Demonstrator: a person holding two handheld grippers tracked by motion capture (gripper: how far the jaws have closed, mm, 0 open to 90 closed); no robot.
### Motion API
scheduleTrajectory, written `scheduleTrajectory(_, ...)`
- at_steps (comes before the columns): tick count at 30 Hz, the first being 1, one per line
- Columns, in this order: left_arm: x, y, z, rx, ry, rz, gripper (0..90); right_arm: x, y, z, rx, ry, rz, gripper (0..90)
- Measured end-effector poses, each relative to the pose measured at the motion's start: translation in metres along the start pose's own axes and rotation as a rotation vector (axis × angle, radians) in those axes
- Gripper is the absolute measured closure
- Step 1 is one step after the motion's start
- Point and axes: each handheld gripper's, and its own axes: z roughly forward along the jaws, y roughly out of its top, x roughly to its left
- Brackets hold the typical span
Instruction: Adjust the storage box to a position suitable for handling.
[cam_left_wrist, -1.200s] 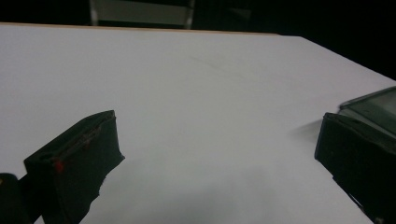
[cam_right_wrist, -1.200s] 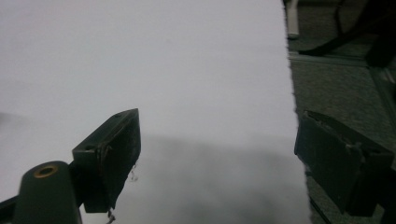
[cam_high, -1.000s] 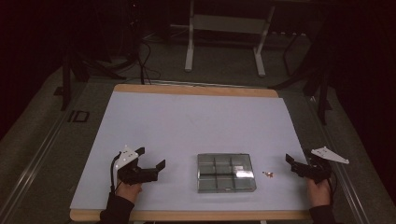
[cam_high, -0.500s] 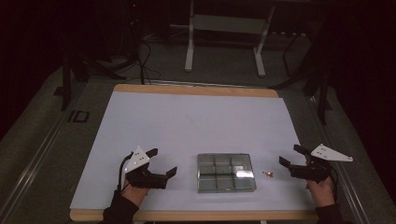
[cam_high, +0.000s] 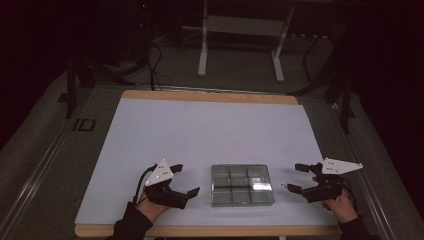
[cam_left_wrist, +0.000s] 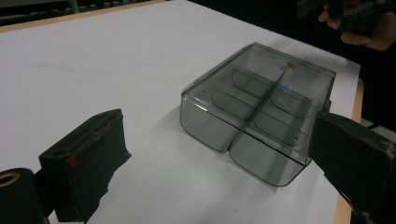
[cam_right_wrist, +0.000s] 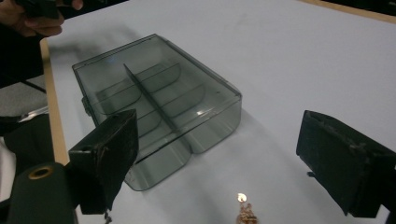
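The left gripper sits low near the table's front edge with its jaws spread wide and nothing between them. In the left gripper view its own two black jaws stand far apart, and the right-hand one is cut off by the frame's edge and overlaps the near corner of the smoky clear box. The right gripper hangs on the box's other side, jaws likewise parted and empty, its hand partly cut off at the bottom of the high view.

The box lies flat on the white table, between the two grippers and touched by neither. Its lid looks closed, and the dividers show through as dim curved lines; how many compartments there are is hard to count. A small gold-coloured object lies on the table just beside the box, near the right gripper. It is too small and glinting to identify, and the frame's bottom edge clips it.
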Motion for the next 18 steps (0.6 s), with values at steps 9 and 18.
scheduleTrajectory(9,-0.008,0.001,0.017,0.084,-0.058,0.049,16.6,0.012,-0.001,0.021,0.137,-0.027,-0.086,19.0)
scheduleTrajectory(18,-0.008,-0.01,0.033,0.192,-0.099,0.059,54.8,0.02,-0.01,0.038,0.238,0.025,-0.178,63.3)
